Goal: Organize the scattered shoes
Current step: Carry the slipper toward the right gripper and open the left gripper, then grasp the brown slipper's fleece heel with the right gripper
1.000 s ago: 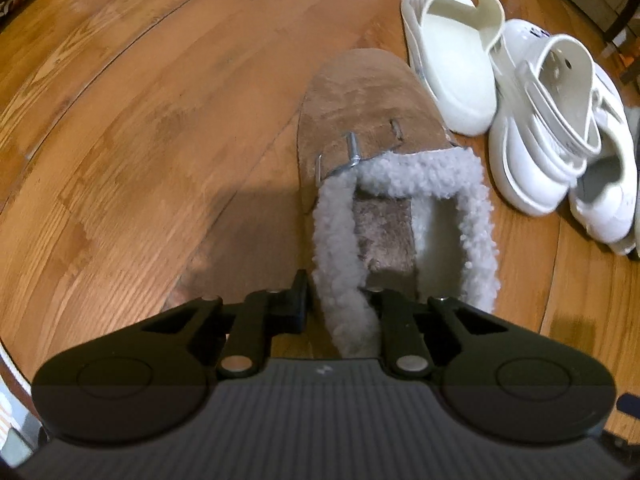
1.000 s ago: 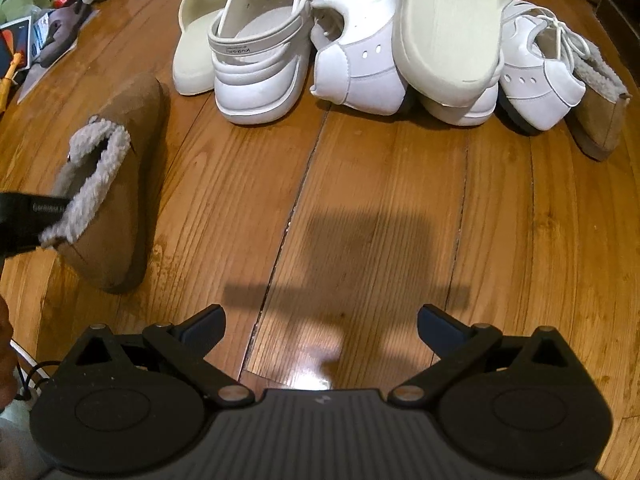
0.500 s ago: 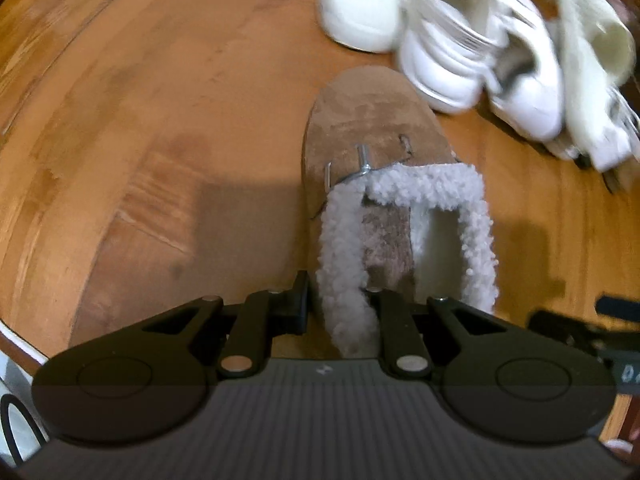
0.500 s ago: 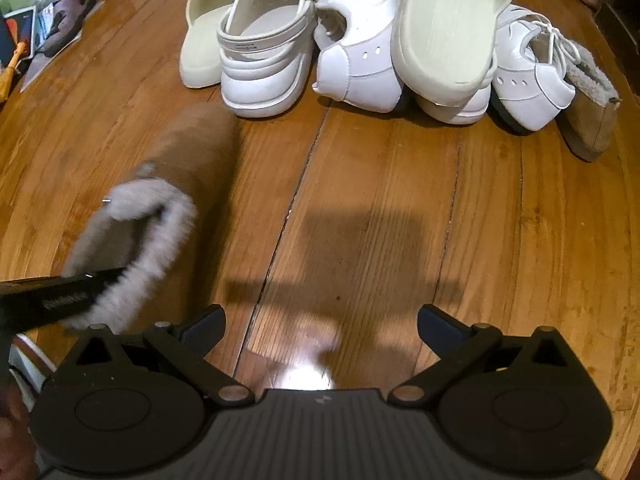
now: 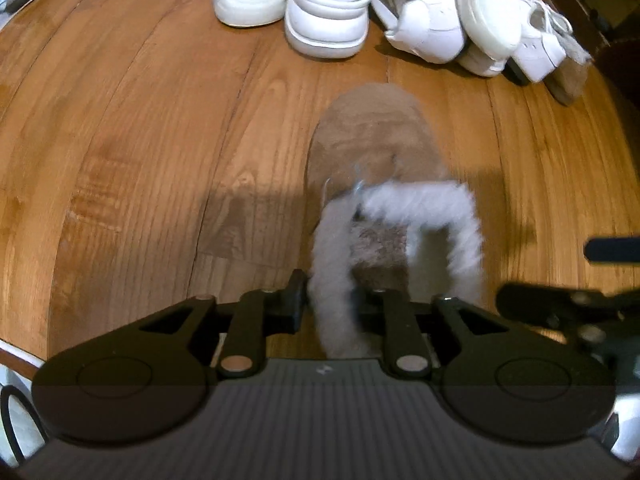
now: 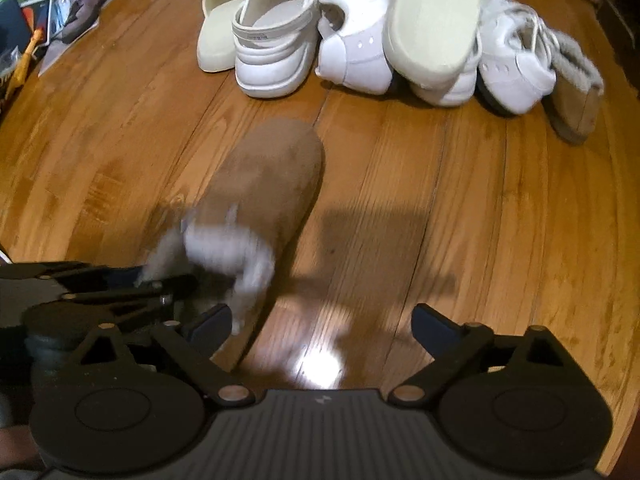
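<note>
A brown suede slipper [image 5: 372, 140] with a grey fleece collar lies toe-first toward the shoe pile, blurred by motion. My left gripper [image 5: 332, 304] has the collar's left side between its pads, and its jaws are beginning to open. The right wrist view shows the same slipper [image 6: 272, 176] at centre left, with the left gripper [image 6: 160, 284] at its heel. My right gripper [image 6: 320, 324] hovers over bare floor just right of the slipper. Its jaws are wide apart, closing slightly, with nothing between them. The matching slipper [image 6: 576, 92] leans at the right end of the pile.
A heap of white shoes [image 6: 360, 32] lies across the far side: a slide, a clog, sneakers and an upturned slide. Papers and dark sandals [image 6: 76, 20] lie at the far left. Wooden floor [image 6: 480, 208] stretches between the pile and me.
The left gripper has carried the slipper rightward to the middle, in front of the pile, and turned its toe toward the pile. The right gripper's fingers have drawn in a little.
</note>
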A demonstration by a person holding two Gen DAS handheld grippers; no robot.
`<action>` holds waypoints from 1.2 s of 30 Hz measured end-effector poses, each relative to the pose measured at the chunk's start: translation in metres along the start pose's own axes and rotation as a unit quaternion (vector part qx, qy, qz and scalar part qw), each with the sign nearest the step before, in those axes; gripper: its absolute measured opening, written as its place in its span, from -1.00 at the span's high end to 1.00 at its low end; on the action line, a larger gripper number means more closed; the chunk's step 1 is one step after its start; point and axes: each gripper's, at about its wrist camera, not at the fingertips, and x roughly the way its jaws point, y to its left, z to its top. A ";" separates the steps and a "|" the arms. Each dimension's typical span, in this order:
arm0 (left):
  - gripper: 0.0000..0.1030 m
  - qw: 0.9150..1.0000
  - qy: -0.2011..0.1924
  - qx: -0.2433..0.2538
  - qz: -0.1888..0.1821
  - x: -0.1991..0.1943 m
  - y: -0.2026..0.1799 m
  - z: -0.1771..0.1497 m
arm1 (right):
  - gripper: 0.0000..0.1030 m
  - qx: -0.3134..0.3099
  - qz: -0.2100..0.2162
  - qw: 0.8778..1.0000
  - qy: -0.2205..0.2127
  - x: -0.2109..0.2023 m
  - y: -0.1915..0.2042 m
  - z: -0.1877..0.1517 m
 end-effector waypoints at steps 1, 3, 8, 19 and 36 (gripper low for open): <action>-0.27 1.000 0.000 0.009 0.010 -0.003 0.002 0.004 | -0.67 -0.011 -0.002 1.000 -0.005 0.000 0.003 0.001; -0.42 0.999 -0.002 0.021 0.025 -0.006 0.006 0.013 | -0.58 -0.037 -0.003 0.999 -0.014 0.001 0.010 0.003; -0.62 1.000 0.008 0.015 0.021 -0.013 0.027 0.022 | -0.40 -0.110 -0.015 0.993 -0.025 0.006 0.032 0.003; -0.67 1.000 0.014 -0.006 0.016 -0.008 0.052 0.025 | -0.26 -0.207 -0.054 0.977 -0.027 0.027 0.064 0.005; -0.78 0.998 0.032 -0.029 0.035 0.014 0.070 0.033 | 0.44 -0.292 -0.080 0.948 -0.102 0.055 0.081 0.011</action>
